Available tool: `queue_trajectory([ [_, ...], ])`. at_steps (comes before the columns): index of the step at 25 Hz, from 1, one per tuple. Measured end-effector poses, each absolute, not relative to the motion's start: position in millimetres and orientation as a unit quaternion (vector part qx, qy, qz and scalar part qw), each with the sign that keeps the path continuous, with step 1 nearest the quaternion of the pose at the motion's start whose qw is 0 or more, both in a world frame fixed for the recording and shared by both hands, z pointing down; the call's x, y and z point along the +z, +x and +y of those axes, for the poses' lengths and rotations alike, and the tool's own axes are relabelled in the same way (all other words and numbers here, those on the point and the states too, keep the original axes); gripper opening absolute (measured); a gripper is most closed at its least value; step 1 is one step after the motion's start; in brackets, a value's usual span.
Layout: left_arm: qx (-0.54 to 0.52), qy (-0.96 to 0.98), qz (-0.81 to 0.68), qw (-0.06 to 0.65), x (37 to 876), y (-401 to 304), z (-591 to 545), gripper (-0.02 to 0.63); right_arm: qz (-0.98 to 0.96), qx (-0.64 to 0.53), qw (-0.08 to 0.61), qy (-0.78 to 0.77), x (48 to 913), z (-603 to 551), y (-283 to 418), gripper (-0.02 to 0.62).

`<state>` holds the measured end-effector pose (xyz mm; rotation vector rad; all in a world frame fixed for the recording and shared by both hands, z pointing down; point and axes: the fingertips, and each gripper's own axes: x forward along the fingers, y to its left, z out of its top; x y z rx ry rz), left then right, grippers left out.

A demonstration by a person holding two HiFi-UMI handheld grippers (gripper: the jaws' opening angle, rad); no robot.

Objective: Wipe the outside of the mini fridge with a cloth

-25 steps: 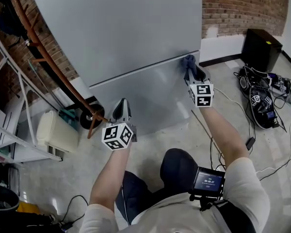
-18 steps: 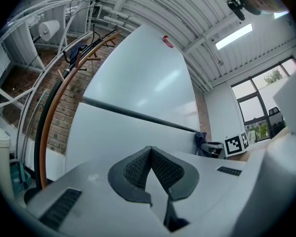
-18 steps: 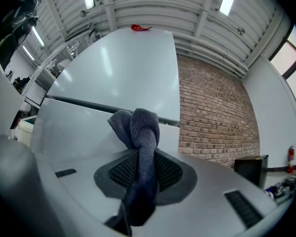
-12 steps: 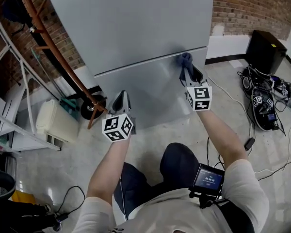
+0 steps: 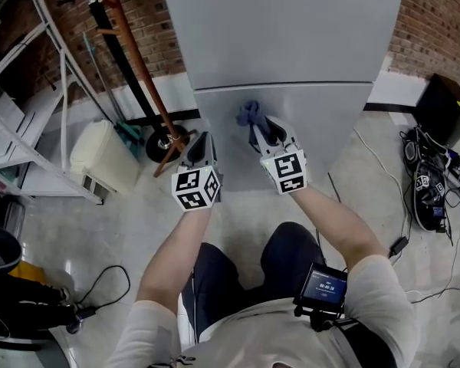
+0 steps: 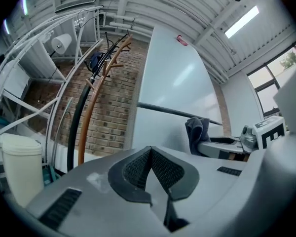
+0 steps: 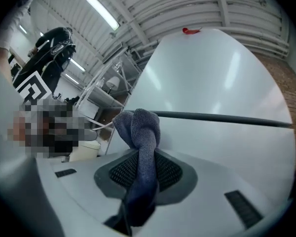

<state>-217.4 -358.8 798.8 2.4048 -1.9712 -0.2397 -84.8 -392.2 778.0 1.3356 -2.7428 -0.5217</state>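
Right gripper (image 5: 264,131) pinches the bunched cloth (image 5: 249,113) at the mini fridge (image 5: 291,44); dragging could tug it loose. Left gripper (image 5: 201,140) is closed, empty.

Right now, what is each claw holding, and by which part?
The right claw pinches the blue cloth by its lower end, the bunched top free. The left claw is shut on nothing.

— What gets cut off?
— The mini fridge (image 5: 284,29) runs past the head view's edge at twelve o'clock.
— Anything hidden?
— The tail of the cloth (image 7: 138,127) is buried between the jaws of the right gripper (image 7: 140,164). The chest screen (image 5: 323,287), at five o'clock, is too small to read.
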Motion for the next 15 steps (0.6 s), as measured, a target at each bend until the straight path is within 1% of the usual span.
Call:
queue_trajectory([
  [7,-0.059,0.757,-0.65,0.025,820,-262,-341,0.003,-0.91,-0.164,0.043,0.379,813,-383,-175,0.083],
  [15,-0.049,0.75,-0.659,0.036,845,-290,-321,0.003,-0.906,-0.17,0.064,0.382,850,-399,-216,0.083],
])
